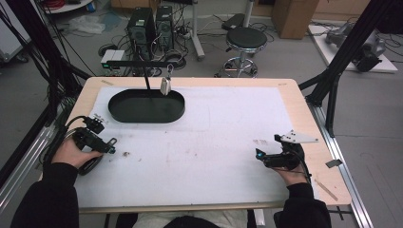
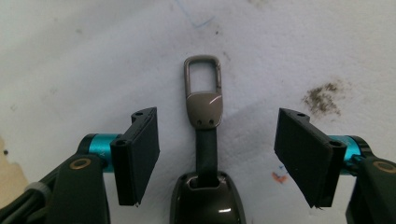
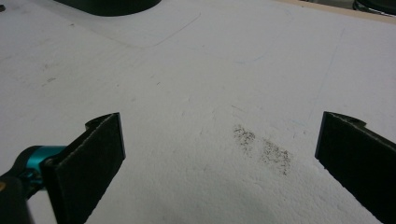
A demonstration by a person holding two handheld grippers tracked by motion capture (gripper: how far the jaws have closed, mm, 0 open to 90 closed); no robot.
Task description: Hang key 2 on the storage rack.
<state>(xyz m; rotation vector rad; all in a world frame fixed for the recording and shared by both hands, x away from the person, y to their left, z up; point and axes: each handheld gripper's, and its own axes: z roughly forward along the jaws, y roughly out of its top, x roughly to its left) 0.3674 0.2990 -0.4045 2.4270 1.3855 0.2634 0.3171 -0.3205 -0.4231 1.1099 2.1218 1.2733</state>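
Near the table's left edge, high view: the left claw [image 1: 108, 145] lies low over the white sheet [image 1: 214, 142], held in the person's left hand [image 1: 71, 153].
Right side, high view: the right claw [image 1: 266, 156] rests close to the table's [image 1: 304, 102] right edge, well apart from the left one.
Far left part, high view: a black oval tray [image 1: 146, 106] sits on the sheet; a small metal clip [image 1: 165, 86] hangs from a black stand above the tray's far rim.
Left gripper view, thing: a brown key fob [image 2: 205, 140] with a snap hook lies flat on the sheet, its hook pointing away.
Left gripper view, claw: jaws partly apart, one on each side of the key fob, neither pad touching it.
Right gripper view, claw: jaws wide apart over the bare sheet, gripping nothing; a dark smudge [image 3: 264, 148] lies between them.
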